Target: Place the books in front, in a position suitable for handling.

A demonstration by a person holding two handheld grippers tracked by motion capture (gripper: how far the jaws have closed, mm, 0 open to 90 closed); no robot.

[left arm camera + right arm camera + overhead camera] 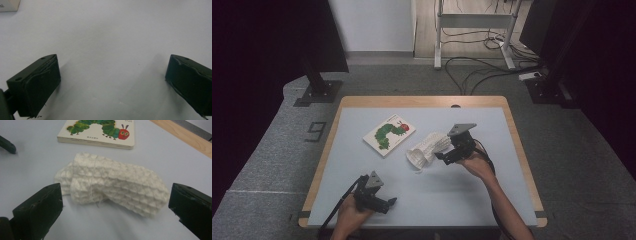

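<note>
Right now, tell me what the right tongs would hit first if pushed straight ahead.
Probably the white knitted cloth: it lies just ahead of the open right tongs, between the jaws' line. The caterpillar book lies beyond it.

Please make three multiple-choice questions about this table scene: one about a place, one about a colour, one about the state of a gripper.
1. Where does the book lie from the knitted cloth in the high view?
A. left and farther back
B. right of it
C. under it

2. What colour is the knitted cloth?
A. red
B. white
C. black

3. How is the right gripper?
A. shut on the cloth
B. shut on the book
C. open, jaws either side of the cloth

Answers: 1 A, the high view shows it; 2 B, pale yarn; 3 C, jaws stand apart.
</note>
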